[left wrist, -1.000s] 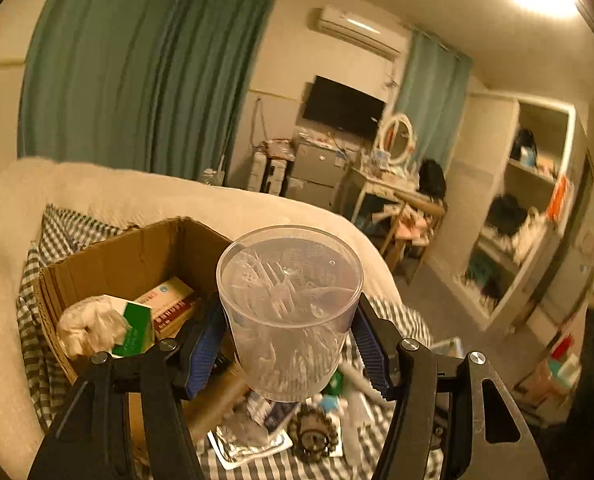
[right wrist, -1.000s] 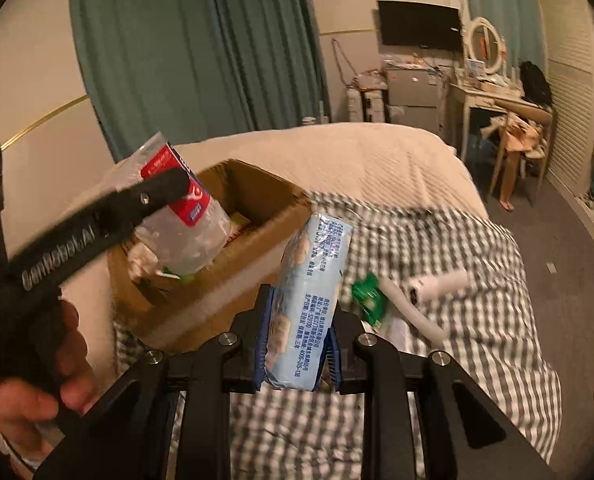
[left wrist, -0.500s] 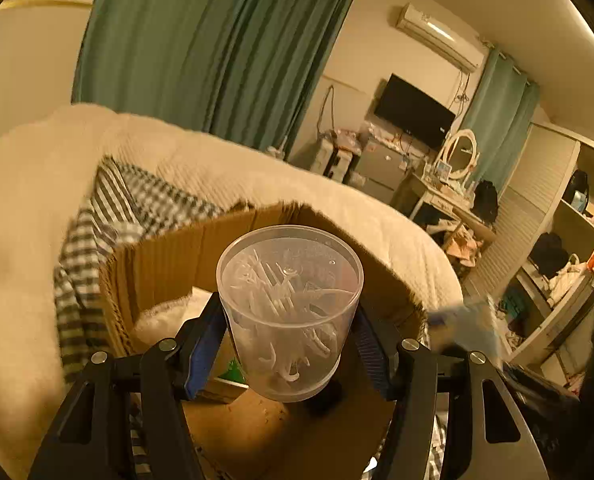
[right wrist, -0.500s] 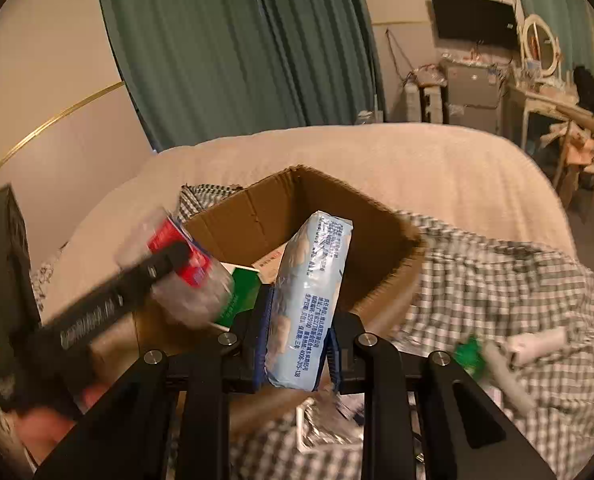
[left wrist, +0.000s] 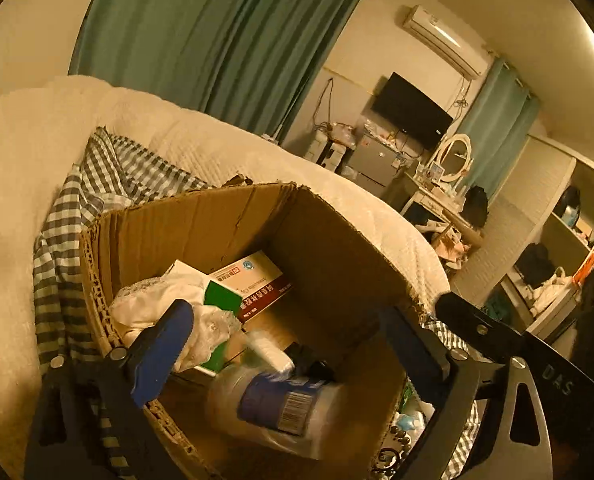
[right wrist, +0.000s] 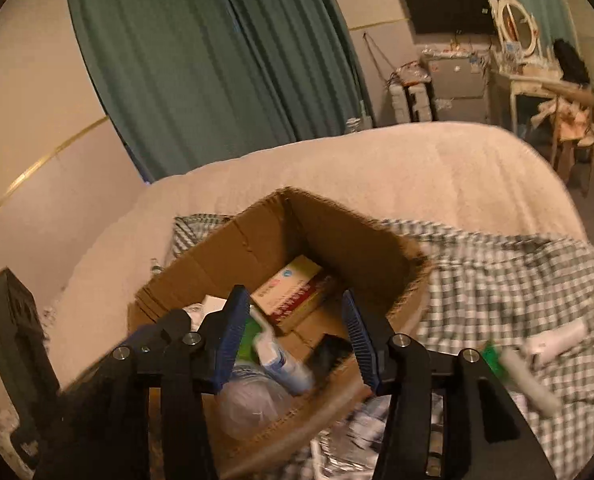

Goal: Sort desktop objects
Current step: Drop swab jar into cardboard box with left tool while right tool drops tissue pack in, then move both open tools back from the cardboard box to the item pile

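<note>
Dropped cup point(left wrist: 273, 404) now sideways in box point(left wrist: 337, 240), both grippers point(left wrist: 289, 344) point(right wrist: 293, 332) spread, empty.

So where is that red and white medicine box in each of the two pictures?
Left wrist view: the red and white medicine box lies in the cardboard box, left of centre, by its far wall.
Right wrist view: it lies mid-picture, between the open fingers.
Shared landmark: the wall TV.

Teal curtains point(left wrist: 217, 40), wall television point(left wrist: 411, 110), warm light.
</note>
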The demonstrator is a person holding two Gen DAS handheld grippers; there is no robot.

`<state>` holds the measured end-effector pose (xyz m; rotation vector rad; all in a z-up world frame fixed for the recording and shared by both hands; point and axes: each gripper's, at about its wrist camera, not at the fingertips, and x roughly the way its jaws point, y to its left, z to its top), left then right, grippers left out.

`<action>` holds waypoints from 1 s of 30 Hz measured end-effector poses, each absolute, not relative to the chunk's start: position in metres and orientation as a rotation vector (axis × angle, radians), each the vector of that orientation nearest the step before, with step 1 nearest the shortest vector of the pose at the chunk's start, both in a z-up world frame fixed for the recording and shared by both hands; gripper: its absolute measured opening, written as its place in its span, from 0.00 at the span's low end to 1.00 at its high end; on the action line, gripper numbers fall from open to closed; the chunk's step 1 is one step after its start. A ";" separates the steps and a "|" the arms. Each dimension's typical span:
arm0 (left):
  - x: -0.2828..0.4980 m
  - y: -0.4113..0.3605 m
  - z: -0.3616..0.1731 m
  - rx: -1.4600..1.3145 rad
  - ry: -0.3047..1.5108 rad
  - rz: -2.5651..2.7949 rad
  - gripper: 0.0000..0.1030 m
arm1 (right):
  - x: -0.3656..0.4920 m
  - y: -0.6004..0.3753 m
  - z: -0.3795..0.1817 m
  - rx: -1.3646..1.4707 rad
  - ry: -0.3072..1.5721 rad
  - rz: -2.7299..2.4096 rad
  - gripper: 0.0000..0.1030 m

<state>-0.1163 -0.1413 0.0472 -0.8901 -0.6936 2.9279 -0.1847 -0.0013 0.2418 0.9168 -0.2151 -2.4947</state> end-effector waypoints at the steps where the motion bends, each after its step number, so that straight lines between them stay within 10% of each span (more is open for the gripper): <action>1: -0.115 -0.139 0.048 -0.891 -0.685 2.930 0.96 | -0.180 0.005 0.244 0.919 -0.210 -2.507 0.47; 30: -0.008 0.009 0.009 -1.024 -0.287 2.815 0.97 | -0.055 0.189 0.176 1.147 -0.292 -2.727 0.47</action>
